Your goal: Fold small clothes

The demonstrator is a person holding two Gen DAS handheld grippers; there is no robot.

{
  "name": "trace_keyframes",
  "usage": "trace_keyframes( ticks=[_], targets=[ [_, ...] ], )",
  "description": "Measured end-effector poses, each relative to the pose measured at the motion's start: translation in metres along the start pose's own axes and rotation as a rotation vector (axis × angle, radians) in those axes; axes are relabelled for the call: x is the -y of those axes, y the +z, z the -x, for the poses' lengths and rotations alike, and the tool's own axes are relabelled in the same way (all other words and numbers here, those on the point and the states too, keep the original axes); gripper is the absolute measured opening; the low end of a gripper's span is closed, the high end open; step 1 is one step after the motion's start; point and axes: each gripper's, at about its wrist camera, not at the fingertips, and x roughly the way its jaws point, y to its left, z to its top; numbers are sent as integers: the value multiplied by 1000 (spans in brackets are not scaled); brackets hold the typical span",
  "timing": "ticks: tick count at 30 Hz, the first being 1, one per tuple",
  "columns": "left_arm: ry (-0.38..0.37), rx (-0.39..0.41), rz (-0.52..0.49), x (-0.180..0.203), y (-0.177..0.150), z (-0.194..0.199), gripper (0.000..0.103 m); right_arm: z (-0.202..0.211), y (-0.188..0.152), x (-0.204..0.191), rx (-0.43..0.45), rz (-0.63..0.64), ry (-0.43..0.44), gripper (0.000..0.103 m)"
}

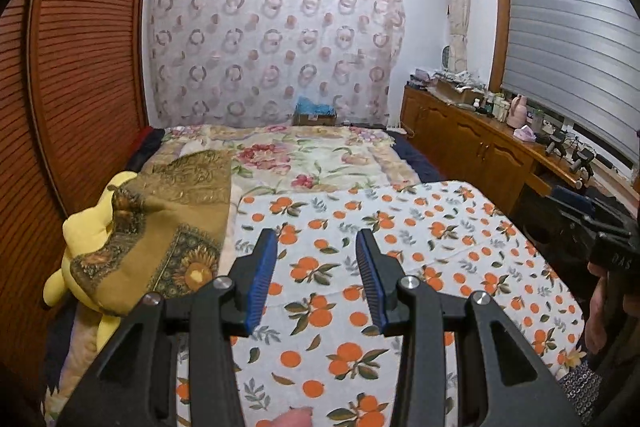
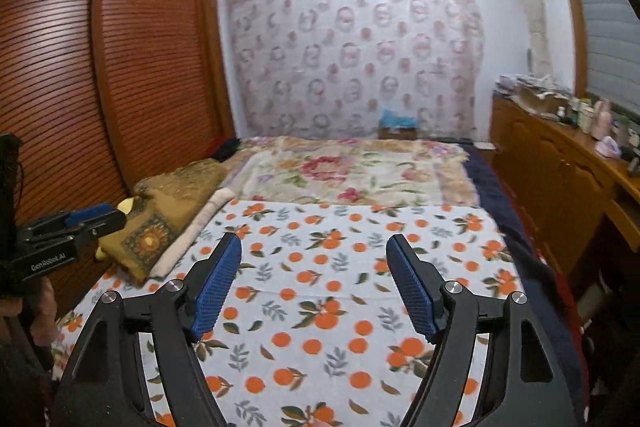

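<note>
Two claws are up over the bed, and neither holds anything. The only cloth under them is an orange-print cloth [image 1: 400, 251], white with oranges and leaves, spread flat across the near end of the bed [image 1: 416, 163]. Whether this is the small garment to be folded or just a work surface I cannot tell; no sleeve, collar or hem shows. A faint crease line crosses it in both views, which might be a fold edge.

Progress, as a judgement: either a fold has been finished and let go, or nothing has been picked up yet. No stack of folded clothes is visible. No other small garment is in sight to take next.

Left claw [image 1: 316, 239]: jaws partly apart, a moderate gap, blue ribbed pads facing each other with only the printed cloth seen through the gap, well below. It points forward and somewhat down, clear of the fabric. A fingertip of the person shows at the bottom edge of that view.

Right claw [image 2: 316, 247]: jaws wide, nothing between them, tilted down at a similar angle, also above the cloth and not touching. The right-wrist view is slightly blurred.

To the left, an ochre patterned blanket [image 1: 160, 227] lies over a yellow plush toy [image 1: 86, 227], just beside the cloth's edge. A floral blanket [image 1: 304, 155] covers the far half of the bed.
</note>
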Motion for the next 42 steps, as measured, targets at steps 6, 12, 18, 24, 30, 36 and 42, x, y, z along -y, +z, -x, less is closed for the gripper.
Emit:
trace_keyframes(
  ticks=[6,12,18,24,30,36,42],
  targets=[
    [-1,28,-7,10,12,12,40,22,3,10,53,-16,-66,77],
    [17,47,-15,16,15,20,40,31,3,11,84,-18,-92,77],
    [23,62,-13,16,14,22,40,30,0,14,81,-23,-95,77],
    [29,59,-8,13,14,23,40,29,-1,14,80,-22,-95,77],
    [36,58,-3,10,12,23,40,29,-1,14,81,-24,-96,77],
    [41,57,-4,8,11,23,40,29,-1,13,81,-23,-94,77],
    [42,59,-3,8,10,23,40,29,0,13,81,-24,-96,77]
  ],
)
